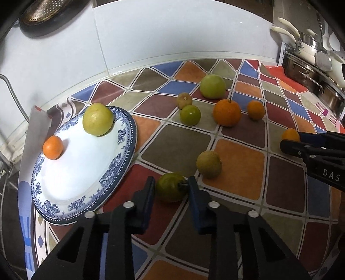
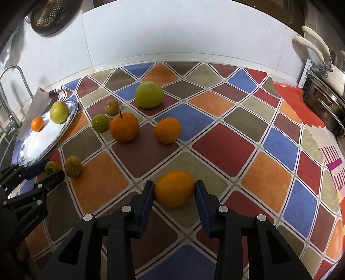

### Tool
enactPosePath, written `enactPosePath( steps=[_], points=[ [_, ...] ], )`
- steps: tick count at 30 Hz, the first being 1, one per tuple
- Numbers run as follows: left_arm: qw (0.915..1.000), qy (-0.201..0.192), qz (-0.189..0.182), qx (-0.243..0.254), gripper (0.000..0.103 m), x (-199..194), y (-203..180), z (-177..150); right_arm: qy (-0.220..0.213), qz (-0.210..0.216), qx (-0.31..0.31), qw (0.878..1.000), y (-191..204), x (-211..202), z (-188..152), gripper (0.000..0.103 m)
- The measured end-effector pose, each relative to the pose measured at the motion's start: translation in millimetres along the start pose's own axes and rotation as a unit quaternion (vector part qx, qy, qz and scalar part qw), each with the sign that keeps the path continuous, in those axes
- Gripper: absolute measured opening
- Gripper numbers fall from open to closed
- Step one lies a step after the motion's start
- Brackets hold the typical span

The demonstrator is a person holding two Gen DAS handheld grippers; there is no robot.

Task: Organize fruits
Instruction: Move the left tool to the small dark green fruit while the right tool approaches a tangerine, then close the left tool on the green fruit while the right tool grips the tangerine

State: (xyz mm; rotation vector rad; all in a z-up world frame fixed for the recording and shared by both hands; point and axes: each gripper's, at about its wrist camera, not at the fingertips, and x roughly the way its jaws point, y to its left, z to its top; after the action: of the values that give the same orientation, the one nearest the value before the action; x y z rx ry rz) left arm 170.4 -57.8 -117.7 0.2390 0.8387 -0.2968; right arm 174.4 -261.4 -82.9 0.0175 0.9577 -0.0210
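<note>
A blue-and-white plate (image 1: 120, 163) at the left holds a yellow-green fruit (image 1: 98, 119) and a small orange (image 1: 52, 147); the plate also shows in the right wrist view (image 2: 32, 148). My left gripper (image 1: 171, 186) is closed around a dark green fruit (image 1: 170, 187) on the tablecloth beside the plate. My right gripper (image 2: 174, 188) has its jaws against both sides of an orange (image 2: 174, 188). Loose on the cloth are a big green apple (image 2: 148, 94), a stemmed orange (image 2: 124, 127), another orange (image 2: 167, 130), a green citrus (image 2: 100, 122) and two brownish fruits (image 2: 112, 107) (image 2: 73, 166).
A chequered tablecloth (image 2: 224, 146) covers the counter up to the white tiled wall. Steel pots and pans (image 2: 323, 103) stand at the far right. A tap (image 2: 13, 90) is at the far left, and a colander (image 2: 51, 15) hangs top left.
</note>
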Motion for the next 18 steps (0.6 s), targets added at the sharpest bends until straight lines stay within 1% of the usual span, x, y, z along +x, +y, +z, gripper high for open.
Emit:
enactPosePath(
  steps=[4,10,18],
  points=[
    [1.0000,-0.004,-0.005,-0.004,0.029,-5.2,-0.4,0.2,-0.002,0.005,0.002,1.000,-0.3,-2.2,-0.2,0.039],
    [0.9997,-0.021,0.000,-0.015,0.029,-20.9,4.5,1.1,-0.017,0.017,-0.010,1.000,7.7,-14.2,3.9,0.039],
    [0.9980,-0.053,0.009,-0.033,0.029,-53.0,12.9,0.6,-0.043,0.051,-0.033,0.997,23.7,-36.2,10.3,0.039]
  ],
)
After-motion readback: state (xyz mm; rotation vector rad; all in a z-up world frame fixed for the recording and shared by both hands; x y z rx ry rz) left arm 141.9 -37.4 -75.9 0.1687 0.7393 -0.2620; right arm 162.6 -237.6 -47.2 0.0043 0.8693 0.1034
